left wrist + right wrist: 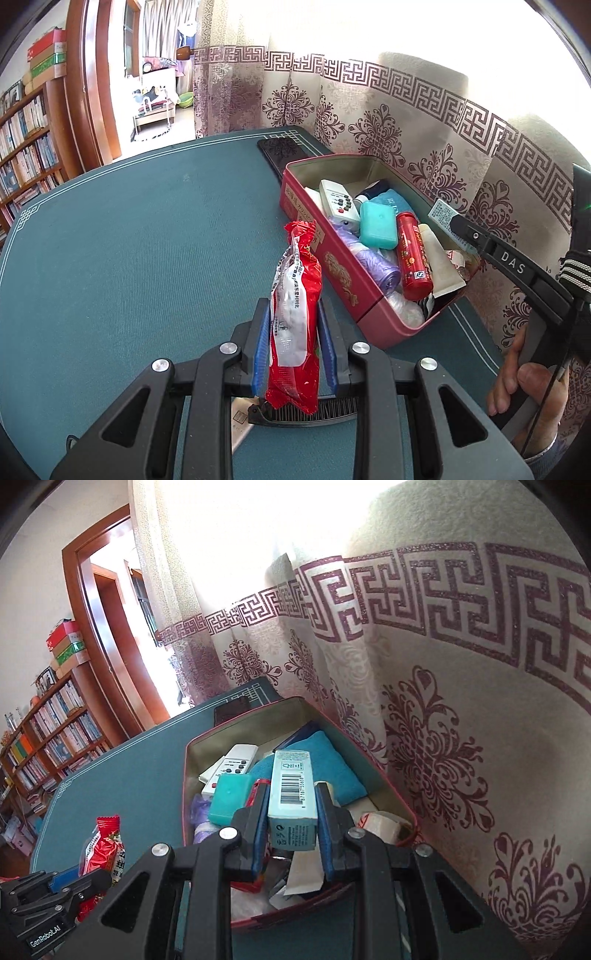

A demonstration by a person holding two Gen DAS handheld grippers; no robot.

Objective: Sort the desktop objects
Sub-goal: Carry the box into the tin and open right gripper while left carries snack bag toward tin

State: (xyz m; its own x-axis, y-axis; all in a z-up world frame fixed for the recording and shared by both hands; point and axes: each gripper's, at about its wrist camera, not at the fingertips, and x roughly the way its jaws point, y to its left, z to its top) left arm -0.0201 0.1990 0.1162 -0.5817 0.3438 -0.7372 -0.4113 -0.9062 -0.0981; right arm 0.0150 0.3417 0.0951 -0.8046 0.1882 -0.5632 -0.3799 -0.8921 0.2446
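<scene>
The left gripper [295,343] is clamped on a red snack packet [295,314] held above the green table [129,240], just left of the red tin box [332,266]. The right gripper [291,827] is clamped on a pale blue carton [292,794] over the crowded tin. Judging by this, each item should be brought low over a free gap before letting go, the carton first, so the hands don't cross.

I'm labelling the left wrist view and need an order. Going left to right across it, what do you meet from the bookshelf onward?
Bookshelf → doorway → red snack packet in the left tongs → red tin → red bottle → right tongs holding a pale blue box.
</scene>
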